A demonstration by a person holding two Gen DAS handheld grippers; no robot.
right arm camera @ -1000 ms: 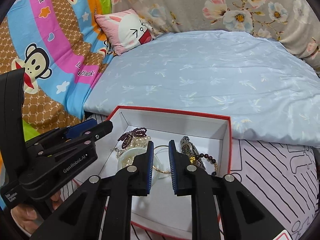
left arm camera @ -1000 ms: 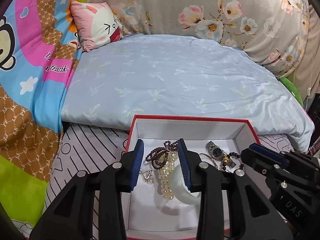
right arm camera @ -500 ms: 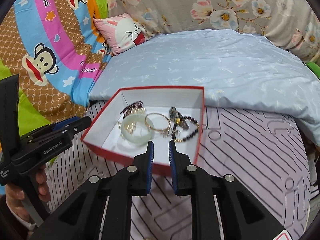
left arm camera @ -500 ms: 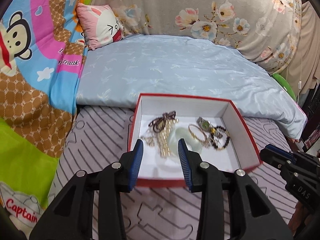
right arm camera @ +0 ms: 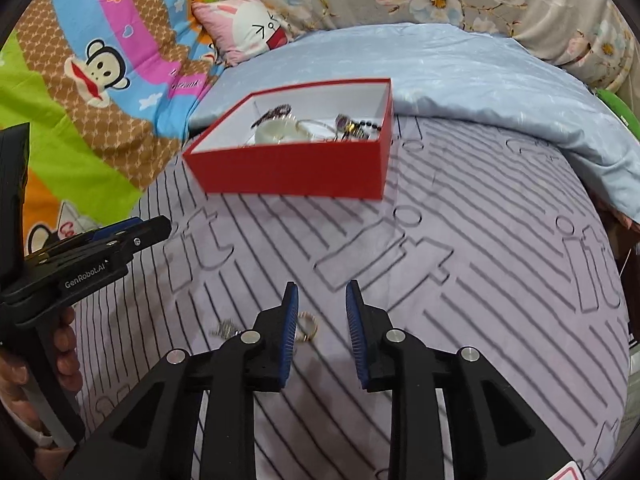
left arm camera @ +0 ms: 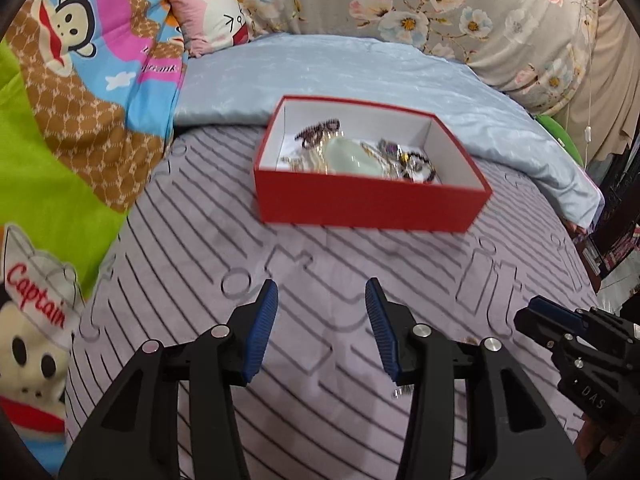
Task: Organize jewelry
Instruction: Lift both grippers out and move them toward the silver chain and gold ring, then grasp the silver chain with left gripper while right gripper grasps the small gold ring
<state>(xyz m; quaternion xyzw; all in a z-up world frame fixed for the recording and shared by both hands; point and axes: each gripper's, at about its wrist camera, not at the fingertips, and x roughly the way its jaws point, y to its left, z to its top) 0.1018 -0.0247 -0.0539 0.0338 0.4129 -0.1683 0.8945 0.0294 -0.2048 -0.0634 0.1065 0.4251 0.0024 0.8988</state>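
now that both tools have backed off the red box (right arm camera: 288,168), left gripper (left arm camera: 322,328) and right gripper (right arm camera: 322,332) hang wide apart, gripping nothing. bracelets, beads and watch sit in the box; gold ring (right arm camera: 307,326) and small silver piece (right arm camera: 225,328) still loose on the mat (right arm camera: 480,280), so next to collect. readable: "genrobot.ai", "das", "captain".

**Both my grippers are open**

My left gripper (left arm camera: 322,292) points forward and its jaws stand wide apart, with nothing between them. My right gripper (right arm camera: 322,294) has a narrower gap and also grips nothing. My left hand (right arm camera: 64,344) is wrapped around its handle.
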